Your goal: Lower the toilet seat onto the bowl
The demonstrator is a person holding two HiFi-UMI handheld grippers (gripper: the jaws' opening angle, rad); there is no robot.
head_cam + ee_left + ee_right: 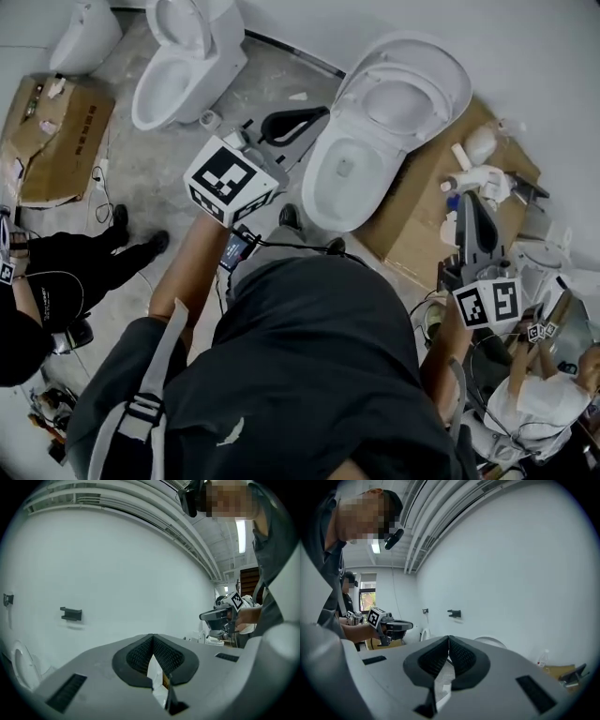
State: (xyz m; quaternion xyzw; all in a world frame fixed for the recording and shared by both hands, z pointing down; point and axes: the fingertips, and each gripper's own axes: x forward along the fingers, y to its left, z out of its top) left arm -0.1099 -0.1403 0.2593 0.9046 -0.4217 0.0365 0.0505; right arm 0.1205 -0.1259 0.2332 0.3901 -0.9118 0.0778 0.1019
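1. The toilet seat (364, 89) stands raised, leaning back with the lid behind it towards the white wall. The bowl (317, 187) under it lies open, on the floor just ahead of me.
2. My left gripper (323, 112) sits just beside the seat's left edge. Its fingers (138, 656) are clenched tip to tip with nothing between them.
3. My left forearm (183, 277) reaches forward from my side, the marker cube (230, 183) facing up at the head camera. The gripper aims nearly level at the wall.
4. My right gripper (466, 199) is held well to the right of the bowl, over the cardboard (412, 239) beside it. Its fingers (464, 658) are clenched too, on nothing.
5. A second toilet (183, 66) stands further left, and a person in black trousers (84, 262) is at the left edge.
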